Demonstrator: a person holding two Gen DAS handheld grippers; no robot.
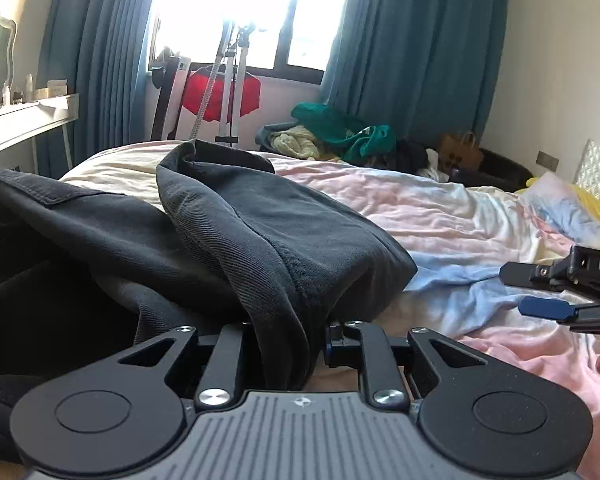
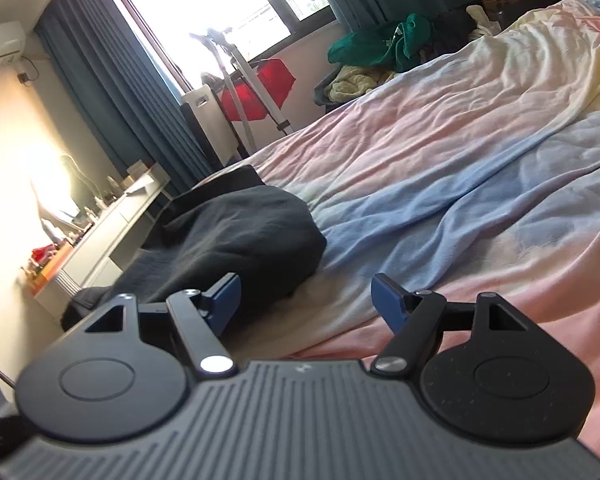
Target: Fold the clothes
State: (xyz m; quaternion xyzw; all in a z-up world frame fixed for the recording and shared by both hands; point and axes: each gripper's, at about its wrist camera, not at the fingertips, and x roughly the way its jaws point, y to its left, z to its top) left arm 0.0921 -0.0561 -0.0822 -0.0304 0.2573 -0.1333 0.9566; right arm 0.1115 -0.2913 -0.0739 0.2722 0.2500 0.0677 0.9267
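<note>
A pastel bedsheet (image 2: 440,152) covers the bed under teal curtains (image 1: 412,48). The left gripper (image 1: 284,344) pinches the dark garment (image 1: 268,232); the right gripper (image 2: 306,300) hovers low, jaws wide and empty.

a charcoal-black garment (image 1: 260,232) is seen on a bedsheet (image 1: 460,216) dyed in pale pink, light blue and cream patches. the curtains (image 1: 412,48) are coloured teal, and the gripper pads (image 2: 386,300) are coloured dark blue.

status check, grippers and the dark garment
Left gripper shut on dark garment. Right gripper open, empty. Garment bunched on bed. Nothing blocking.
</note>
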